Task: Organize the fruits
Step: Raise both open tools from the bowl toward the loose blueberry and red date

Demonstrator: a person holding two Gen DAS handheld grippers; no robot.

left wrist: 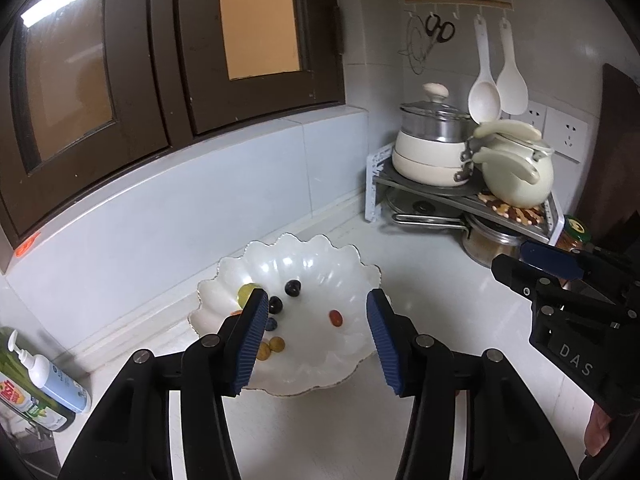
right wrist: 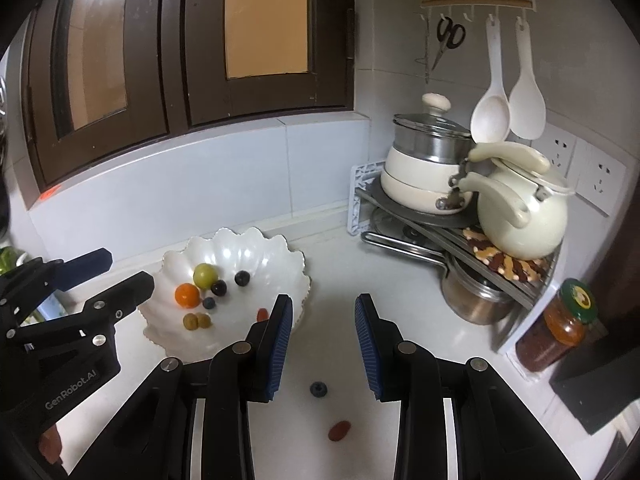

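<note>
A white scalloped bowl stands on the white counter and holds several small fruits: a green one, an orange one, dark grapes and a red one. My left gripper hovers over the bowl's near side, open and with nothing between its pads. On the counter lie a loose blueberry and a red fruit. Just above them my right gripper is open and holds nothing. Each gripper shows in the other's view: the left gripper, the right gripper.
A corner rack at the back right carries cream pots and a kettle. A jar stands beside it. Spoons and scissors hang on the wall. A soap bottle lies at the left edge. A window is behind.
</note>
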